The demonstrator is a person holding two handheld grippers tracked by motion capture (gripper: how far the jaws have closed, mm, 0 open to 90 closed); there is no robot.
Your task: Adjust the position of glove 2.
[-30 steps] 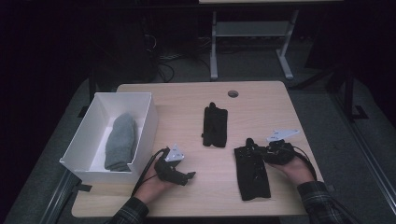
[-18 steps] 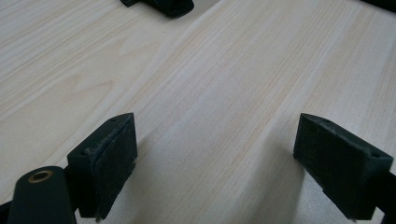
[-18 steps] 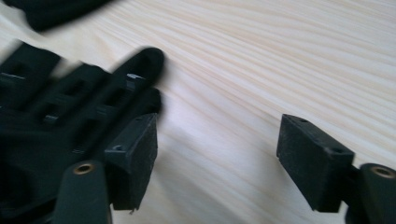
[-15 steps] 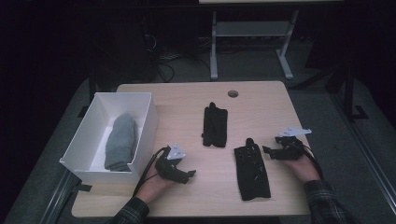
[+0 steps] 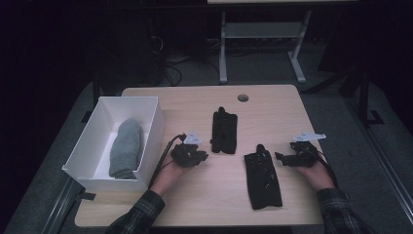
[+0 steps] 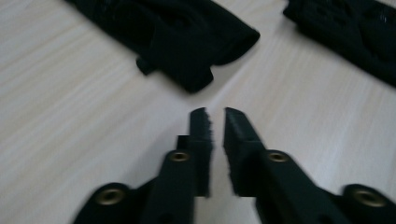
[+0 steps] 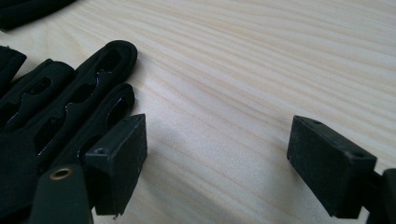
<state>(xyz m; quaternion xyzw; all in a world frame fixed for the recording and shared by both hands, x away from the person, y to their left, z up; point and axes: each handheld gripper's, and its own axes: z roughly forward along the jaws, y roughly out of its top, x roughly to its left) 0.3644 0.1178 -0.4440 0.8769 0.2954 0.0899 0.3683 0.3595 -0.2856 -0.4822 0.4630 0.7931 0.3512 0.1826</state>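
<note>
near glove (image 5: 263, 176): lay flat on tabletop (image 5: 204, 195), right of centre, fingers pointing away; beside right gripper, not held.
far glove (image 5: 224, 130): flat mid-tabletop, just ahead of left gripper.
right gripper (image 5: 285, 158): jaws just opened wide, nothing between; one pad (image 7: 119, 161) at glove's edge.
left gripper (image 5: 198, 157): jaws just closed to narrow slit, empty.
risk: thin fabric, pads prob. skid or pinch one layer only; glove could drag twd near edge.
room: bare wood between gloves; white box (image 5: 146, 146) w/ grey sock (image 5: 125, 148) at left edge, well apart.
</note>
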